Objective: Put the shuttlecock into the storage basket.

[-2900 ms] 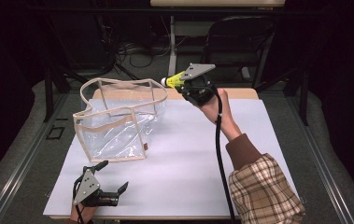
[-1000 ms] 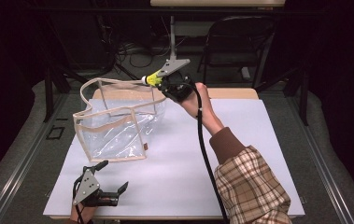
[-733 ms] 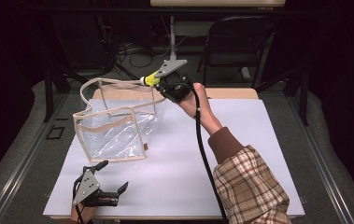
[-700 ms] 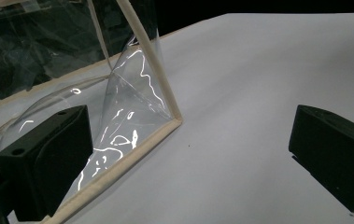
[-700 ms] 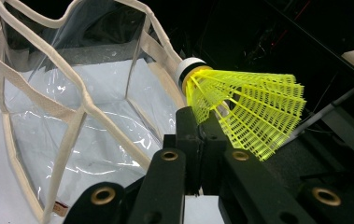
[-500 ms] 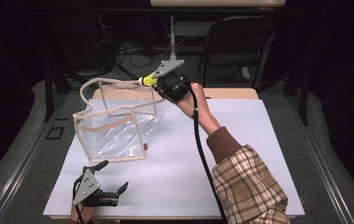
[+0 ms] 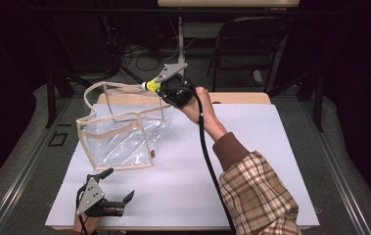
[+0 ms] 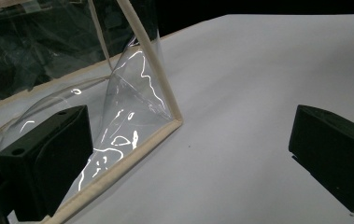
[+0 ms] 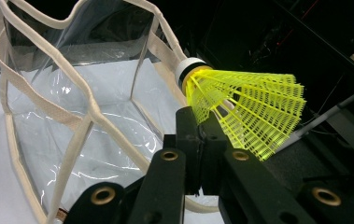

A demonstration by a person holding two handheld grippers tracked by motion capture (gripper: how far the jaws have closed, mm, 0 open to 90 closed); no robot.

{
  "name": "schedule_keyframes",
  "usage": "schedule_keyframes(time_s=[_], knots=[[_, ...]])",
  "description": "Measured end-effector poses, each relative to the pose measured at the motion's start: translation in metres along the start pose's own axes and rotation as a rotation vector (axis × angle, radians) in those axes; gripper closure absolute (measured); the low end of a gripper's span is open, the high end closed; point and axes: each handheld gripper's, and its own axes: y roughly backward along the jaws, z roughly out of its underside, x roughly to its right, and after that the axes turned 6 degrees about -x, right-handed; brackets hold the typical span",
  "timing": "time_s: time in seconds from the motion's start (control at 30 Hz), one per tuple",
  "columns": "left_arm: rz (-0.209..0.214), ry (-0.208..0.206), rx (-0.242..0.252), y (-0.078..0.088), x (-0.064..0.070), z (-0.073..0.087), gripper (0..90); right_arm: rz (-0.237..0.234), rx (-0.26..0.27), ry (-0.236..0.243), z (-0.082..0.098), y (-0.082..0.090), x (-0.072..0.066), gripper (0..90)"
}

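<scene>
A clear plastic bag (image 7: 124,132) with beige trim stands open on the white table (image 7: 271,147) at the left. My right gripper (image 7: 161,88) hovers at the bag's far right rim, shut on a yellow shuttlecock (image 7: 151,86). In the right gripper view the jaws pinch the yellow mesh skirt (image 9: 249,107), and its white cork end points toward the bag's opening (image 9: 72,107). My left gripper (image 7: 118,184) rests low near the table's front left edge, open. In the left gripper view its jaws stand wide apart, with the bag's near corner (image 8: 132,107) just ahead.
A folding chair (image 7: 251,49) and cables stand in the dark behind the table. A tan board (image 7: 242,98) lies along the far edge. A plaid sleeve (image 7: 256,196) crosses the table's right half.
The right gripper has carried the shuttlecock leftward from the table's far middle to the bag's far rim, with little shift in the last second. The left gripper has stayed put.
</scene>
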Motion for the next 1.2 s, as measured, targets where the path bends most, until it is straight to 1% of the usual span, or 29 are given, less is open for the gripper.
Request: schedule_keyframes(time_s=[0.5, 0.97, 1.2], knots=[[0.000, 0.000, 0.000, 0.000, 0.000, 0.000, 0.0, -0.012, -0.019, -0.002, -0.001, -0.009, -0.002, 90.0], [-0.001, -0.001, -0.001, 0.000, 0.000, 0.000, 0.0, -0.031, -0.031, 0.010, -0.005, -0.019, -0.011, 90.0], [-0.001, -0.004, -0.002, 0.000, 0.000, 0.000, 0.0, -0.035, -0.033, 0.011, -0.007, -0.022, -0.013, 90.0]])
